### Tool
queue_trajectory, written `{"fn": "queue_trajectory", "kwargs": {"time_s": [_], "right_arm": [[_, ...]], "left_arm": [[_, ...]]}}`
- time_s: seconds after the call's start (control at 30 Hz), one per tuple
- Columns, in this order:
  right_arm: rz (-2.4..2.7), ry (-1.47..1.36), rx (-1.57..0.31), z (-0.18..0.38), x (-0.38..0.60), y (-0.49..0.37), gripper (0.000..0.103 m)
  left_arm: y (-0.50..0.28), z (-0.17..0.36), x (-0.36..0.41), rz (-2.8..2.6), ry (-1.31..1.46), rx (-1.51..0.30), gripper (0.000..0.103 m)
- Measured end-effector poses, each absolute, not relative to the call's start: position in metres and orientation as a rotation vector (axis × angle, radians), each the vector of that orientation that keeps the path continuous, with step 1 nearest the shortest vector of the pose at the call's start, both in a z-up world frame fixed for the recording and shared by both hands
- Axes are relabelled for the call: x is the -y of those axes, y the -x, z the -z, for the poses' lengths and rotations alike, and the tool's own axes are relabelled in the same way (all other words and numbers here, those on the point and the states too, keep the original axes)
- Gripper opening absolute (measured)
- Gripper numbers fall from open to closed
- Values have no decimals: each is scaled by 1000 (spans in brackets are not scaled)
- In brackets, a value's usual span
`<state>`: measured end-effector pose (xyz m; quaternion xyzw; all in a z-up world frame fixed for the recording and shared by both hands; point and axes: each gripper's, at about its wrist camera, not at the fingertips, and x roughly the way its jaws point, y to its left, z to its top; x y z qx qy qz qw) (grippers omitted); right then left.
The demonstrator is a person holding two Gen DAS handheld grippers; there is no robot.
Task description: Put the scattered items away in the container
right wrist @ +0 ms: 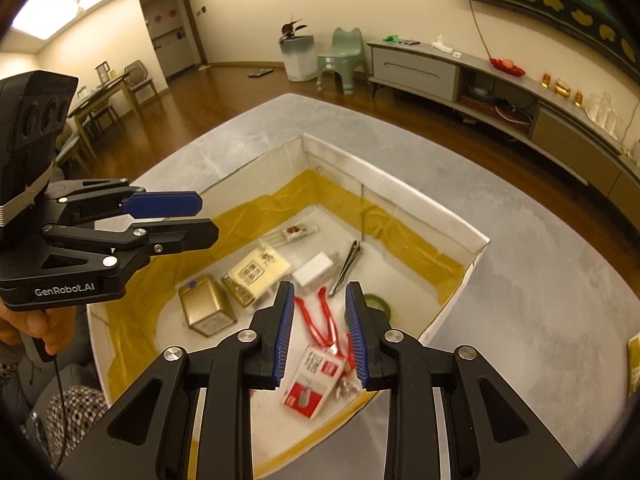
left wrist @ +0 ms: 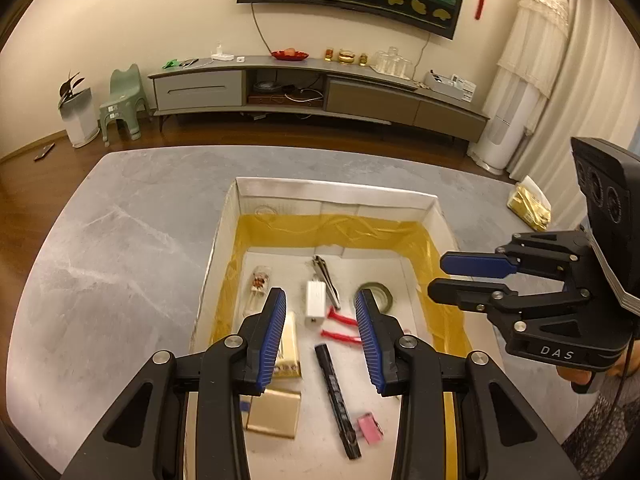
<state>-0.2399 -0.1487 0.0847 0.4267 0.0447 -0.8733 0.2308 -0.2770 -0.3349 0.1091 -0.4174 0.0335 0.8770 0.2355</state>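
both grippers [left wrist: 320, 330] [right wrist: 318, 332] parted, empty | red-white packet [right wrist: 310, 380] below right one (in box [right wrist: 396, 196])

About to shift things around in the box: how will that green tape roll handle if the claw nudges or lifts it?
The green tape roll lies flat on the box floor, so it will probably slide, not roll. It looks thin and light. Its hollow ring may let a claw finger hook inside; tipped onto its edge, it could roll.

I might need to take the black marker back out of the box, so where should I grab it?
Grip the black marker across its mid-barrel from straight above; it lies flat on the box floor, with bare floor alongside the barrel there.
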Motion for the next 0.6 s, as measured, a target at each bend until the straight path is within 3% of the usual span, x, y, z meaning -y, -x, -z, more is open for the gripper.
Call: {"fn": "queue_trajectory", "kwargs": {"time_s": [0.6], "right_arm": [[2352, -1226, -237, -92, 154, 173, 41]], "left_arm": [[221, -125, 344, -2401, 1100, -116, 38]]}}
